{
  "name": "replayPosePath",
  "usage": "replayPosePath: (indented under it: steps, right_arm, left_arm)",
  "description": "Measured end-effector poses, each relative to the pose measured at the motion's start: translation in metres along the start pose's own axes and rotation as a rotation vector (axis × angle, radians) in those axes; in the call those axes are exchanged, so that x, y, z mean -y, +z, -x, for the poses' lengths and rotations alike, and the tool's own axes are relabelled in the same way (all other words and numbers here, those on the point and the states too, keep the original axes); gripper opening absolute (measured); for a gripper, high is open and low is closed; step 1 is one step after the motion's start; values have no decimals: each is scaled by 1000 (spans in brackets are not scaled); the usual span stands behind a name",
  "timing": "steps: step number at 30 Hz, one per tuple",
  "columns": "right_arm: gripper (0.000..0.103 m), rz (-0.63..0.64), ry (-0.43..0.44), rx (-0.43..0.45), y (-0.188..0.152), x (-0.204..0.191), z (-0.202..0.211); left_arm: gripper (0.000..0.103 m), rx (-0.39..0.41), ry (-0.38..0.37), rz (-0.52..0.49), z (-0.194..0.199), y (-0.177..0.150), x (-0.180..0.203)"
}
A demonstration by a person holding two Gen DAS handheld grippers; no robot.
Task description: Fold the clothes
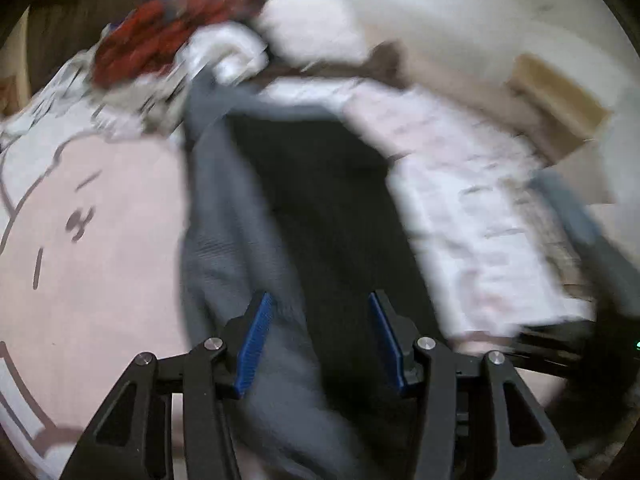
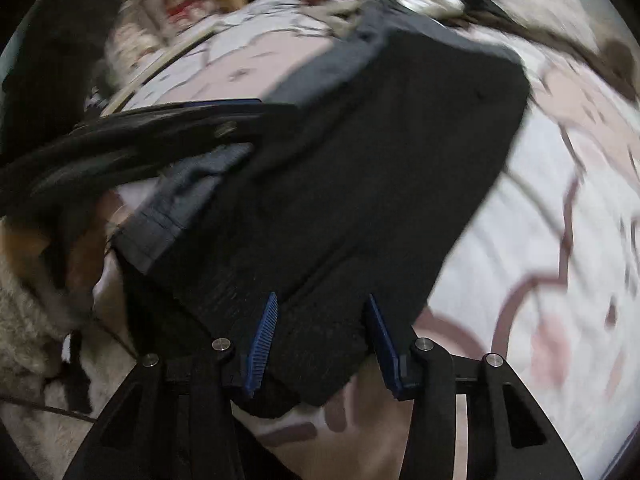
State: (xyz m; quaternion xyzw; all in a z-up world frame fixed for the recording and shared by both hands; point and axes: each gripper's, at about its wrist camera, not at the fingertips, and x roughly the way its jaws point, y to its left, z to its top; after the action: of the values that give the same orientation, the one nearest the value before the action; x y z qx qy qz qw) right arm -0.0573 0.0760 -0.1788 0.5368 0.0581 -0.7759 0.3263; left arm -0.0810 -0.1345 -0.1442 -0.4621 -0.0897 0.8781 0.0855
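Mid-fold, by the look: dark garment (image 2: 360,168) spread on the patterned bed (image 2: 540,220), grey lining at 10 o'clock. Left gripper (image 1: 320,336) spread wide above the cloth, pinching nothing; right gripper (image 2: 322,340) likewise spread, hem between its fingers, unpinched. Next: closing on an edge. Clothes pile (image 1: 160,40) at 11 o'clock blurred; actual contact hard to judge.

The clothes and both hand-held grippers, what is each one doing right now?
Dark garment: lying on the patterned bedsheet, partly folded.
Clothes pile: heaped, unfolded.
Left hand-held gripper: open, holding nothing.
Right hand-held gripper: open, garment edge between its fingers, not pinched.
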Motion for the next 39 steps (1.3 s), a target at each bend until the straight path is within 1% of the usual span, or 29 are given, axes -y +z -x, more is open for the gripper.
replayPosePath:
  steps: [2, 4, 5, 6, 7, 8, 9, 10, 11, 13, 16, 20, 22, 26, 28, 30, 31, 32, 34, 36, 39]
  right_arm:
    - [47, -58, 39, 25, -6, 11, 4]
    - [47, -103, 80, 37, -8, 18, 5]
    - [48, -129, 104, 45, -8, 22, 5]
    - [48, -155, 124, 53, -7, 25, 5]
    - [49, -178, 140, 61, -6, 27, 5]
    - [53, -199, 159, 74, -5, 28, 8]
    - [56, -221, 181, 92, -3, 29, 13]
    - [61, -243, 204, 110, -1, 30, 17]
    - [63, -260, 221, 131, -1, 31, 23]
    - [63, -281, 231, 181, -4, 34, 39]
    - [63, -275, 170, 236, -8, 32, 60]
    - [63, -176, 55, 310, -15, 5, 81]
    - [63, -98, 21, 334, -18, -8, 84]
    - [63, 62, -40, 344, -19, -44, 78]
    - [63, 90, -50, 341, -22, -48, 76]
    - [73, 105, -61, 336, -27, -48, 74]
    - [80, 120, -78, 337, -28, -51, 73]
    - [83, 141, -101, 340, -30, -55, 72]
    - [83, 193, -159, 351, -37, -61, 70]
    - [83, 248, -227, 361, -44, -67, 66]
    - [84, 369, -359, 373, -54, -78, 53]
  left_arm:
    - [42, -1, 8, 44, -2, 0, -23]
    - [46, 13, 20, 66, 9, 0, -36]
    - [49, 27, 35, 63, 16, -1, -40]
    - [49, 43, 48, 59, 23, -3, -42]
    - [49, 54, 67, 52, 29, -5, -43]
    - [49, 68, 94, 44, 37, -8, -44]
    - [49, 85, 99, 44, 47, -11, -45]
    - [49, 103, 93, 48, 58, -15, -45]
    - [49, 112, 88, 50, 66, -20, -46]
    - [49, 123, 80, 52, 80, -29, -48]
    - [49, 114, 109, -25, 94, -45, -41]
    - [49, 65, 162, -228, 98, -72, -22]
    - [49, 24, 166, -324, 94, -89, -11]
    - [49, -28, 111, -442, 77, -110, 9]
    - [49, -33, 85, -474, 68, -114, 19]
    - [49, -19, 63, -502, 60, -113, 30]
    - [49, -10, 52, -507, 58, -109, 33]
    - [49, 1, 40, -508, 57, -104, 36]
    - [49, 22, 17, -511, 54, -94, 41]
    - [49, 53, -26, -477, 59, -80, 41]
    - [49, 94, -70, -419, 67, -59, 39]
